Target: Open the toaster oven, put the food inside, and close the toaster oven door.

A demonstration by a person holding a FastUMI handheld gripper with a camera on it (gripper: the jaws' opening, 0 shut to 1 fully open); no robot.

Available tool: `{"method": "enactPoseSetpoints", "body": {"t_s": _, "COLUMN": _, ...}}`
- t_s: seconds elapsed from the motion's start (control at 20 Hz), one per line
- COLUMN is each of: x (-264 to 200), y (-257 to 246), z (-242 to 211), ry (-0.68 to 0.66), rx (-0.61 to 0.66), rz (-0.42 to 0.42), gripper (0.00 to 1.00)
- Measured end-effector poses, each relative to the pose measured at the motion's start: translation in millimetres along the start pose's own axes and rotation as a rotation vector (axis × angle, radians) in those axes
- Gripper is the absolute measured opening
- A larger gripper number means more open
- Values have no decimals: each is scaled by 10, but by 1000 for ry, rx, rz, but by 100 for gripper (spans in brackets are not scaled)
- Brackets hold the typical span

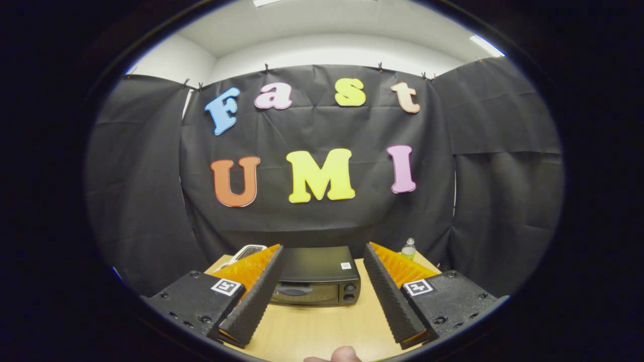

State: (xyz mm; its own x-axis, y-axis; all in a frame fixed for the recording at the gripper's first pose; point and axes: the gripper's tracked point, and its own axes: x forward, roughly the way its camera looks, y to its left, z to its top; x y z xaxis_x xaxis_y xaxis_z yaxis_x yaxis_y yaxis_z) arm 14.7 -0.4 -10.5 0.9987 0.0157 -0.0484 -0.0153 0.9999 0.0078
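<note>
A black toaster oven stands on the wooden table beyond my fingers, its glass door shut and a handle across the door's top. Two knobs sit on its right side. My gripper is open, held above the table, with the oven seen in the wide gap between the fingers and nothing between them. A white plate-like object peeks out behind the left finger, mostly hidden; what is on it I cannot tell.
A small clear bottle with a green label stands at the back right of the table, behind the right finger. A fingertip of a person shows at the table's near edge. Black cloth walls close the booth behind.
</note>
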Motion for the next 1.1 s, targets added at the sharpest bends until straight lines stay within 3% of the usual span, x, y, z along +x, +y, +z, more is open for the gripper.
{"method": "enactPoseSetpoints", "body": {"t_s": 0.6, "x": 206, "y": 154, "z": -372, "ry": 66, "rx": 42, "rz": 9, "gripper": 100}}
{"method": "enactPoseSetpoints", "body": {"t_s": 1.1, "x": 1299, "y": 374, "z": -1329, "ry": 215, "rx": 54, "rz": 41, "gripper": 100}}
